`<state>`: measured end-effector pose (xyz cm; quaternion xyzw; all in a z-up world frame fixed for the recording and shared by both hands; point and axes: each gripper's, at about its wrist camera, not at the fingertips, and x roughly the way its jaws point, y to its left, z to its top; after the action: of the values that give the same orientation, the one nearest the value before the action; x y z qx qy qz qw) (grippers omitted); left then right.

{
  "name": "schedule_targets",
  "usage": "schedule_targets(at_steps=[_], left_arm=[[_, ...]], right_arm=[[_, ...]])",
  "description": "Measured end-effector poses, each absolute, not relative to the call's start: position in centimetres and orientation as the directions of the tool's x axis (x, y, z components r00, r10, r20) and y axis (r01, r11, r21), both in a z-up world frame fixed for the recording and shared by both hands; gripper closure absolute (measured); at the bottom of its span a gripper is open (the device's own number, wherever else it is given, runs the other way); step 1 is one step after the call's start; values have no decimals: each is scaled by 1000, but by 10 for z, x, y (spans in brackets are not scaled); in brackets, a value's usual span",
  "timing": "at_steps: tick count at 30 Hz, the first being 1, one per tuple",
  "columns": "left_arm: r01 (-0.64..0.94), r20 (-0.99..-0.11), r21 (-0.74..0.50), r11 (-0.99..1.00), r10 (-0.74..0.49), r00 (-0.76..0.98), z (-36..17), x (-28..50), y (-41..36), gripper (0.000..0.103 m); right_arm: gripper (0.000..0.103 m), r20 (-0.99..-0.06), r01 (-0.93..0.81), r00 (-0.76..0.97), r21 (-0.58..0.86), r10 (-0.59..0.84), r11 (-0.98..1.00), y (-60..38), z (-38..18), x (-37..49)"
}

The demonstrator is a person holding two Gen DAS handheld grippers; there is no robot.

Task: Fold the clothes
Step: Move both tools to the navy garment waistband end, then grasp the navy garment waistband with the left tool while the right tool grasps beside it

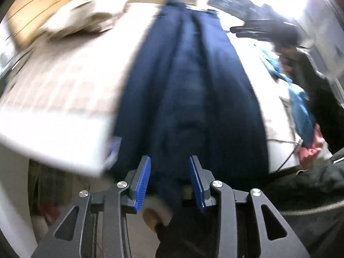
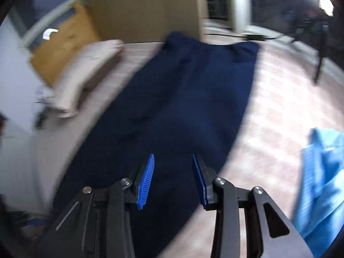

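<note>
A long navy garment lies flat and lengthwise on a pale checked surface, its near end hanging over the front edge. My left gripper hovers over that near end, its blue pads apart with nothing pinched between them. In the right wrist view the same navy garment stretches away. My right gripper stands open just above its near right part, clear of the cloth. In the left wrist view the right gripper is a dark blurred shape at the upper right, beyond the garment's right edge.
A stack of folded pale clothes sits at the far left of the surface. A light blue garment and a pink cloth lie at the right. A brown board stands behind the stack.
</note>
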<state>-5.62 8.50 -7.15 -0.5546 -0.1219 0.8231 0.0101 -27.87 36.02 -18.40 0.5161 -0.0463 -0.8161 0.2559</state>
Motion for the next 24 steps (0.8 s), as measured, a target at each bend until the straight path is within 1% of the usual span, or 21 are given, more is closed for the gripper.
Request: schedule_targets(at_steps=[2, 4, 8, 11, 12, 14, 17, 19, 20, 21, 23, 24], left_arm=[[160, -922, -193, -968, 123, -368, -79, -39, 81, 68], [175, -932, -136, -975, 66, -356, -89, -28, 85, 68], [161, -931, -110, -981, 45, -362, -103, -29, 94, 68], [167, -921, -139, -976, 65, -385, -110, -34, 97, 68], [176, -914, -172, -969, 90, -396, -109, -32, 93, 68], [187, -899, -214, -959, 119, -421, -102, -26, 95, 68], [195, -878, -269, -943, 157, -452, -92, -18, 100, 66], [187, -871, -283, -941, 170, -462, -91, -18, 100, 63], [186, -878, -267, -946, 158, -452, -96, -22, 100, 63], [186, -885, -251, -950, 147, -442, -100, -27, 101, 64], [173, -891, -236, -956, 142, -431, -107, -30, 105, 74], [159, -891, -233, -959, 145, -430, -111, -33, 107, 92]], right_arm=[[53, -796, 402, -266, 421, -544, -813, 337, -184, -266], [53, -794, 423, -194, 461, -575, -780, 308, -196, -260], [53, -829, 445, -126, 443, -544, -778, 262, -218, -265], [53, -854, 400, -94, 438, -511, -805, 252, -234, -280], [53, -851, 375, -87, 454, -519, -808, 252, -236, -283], [53, -848, 345, -85, 467, -522, -814, 255, -236, -287], [53, -854, 327, -102, 455, -510, -828, 258, -232, -292], [53, -864, 328, -101, 440, -494, -836, 257, -234, -294], [53, -869, 330, -103, 428, -483, -841, 255, -235, -294], [53, -871, 333, -108, 422, -479, -843, 254, -235, -293], [54, -876, 343, -120, 404, -466, -848, 251, -233, -291], [63, -879, 352, -127, 393, -460, -849, 249, -233, -290]])
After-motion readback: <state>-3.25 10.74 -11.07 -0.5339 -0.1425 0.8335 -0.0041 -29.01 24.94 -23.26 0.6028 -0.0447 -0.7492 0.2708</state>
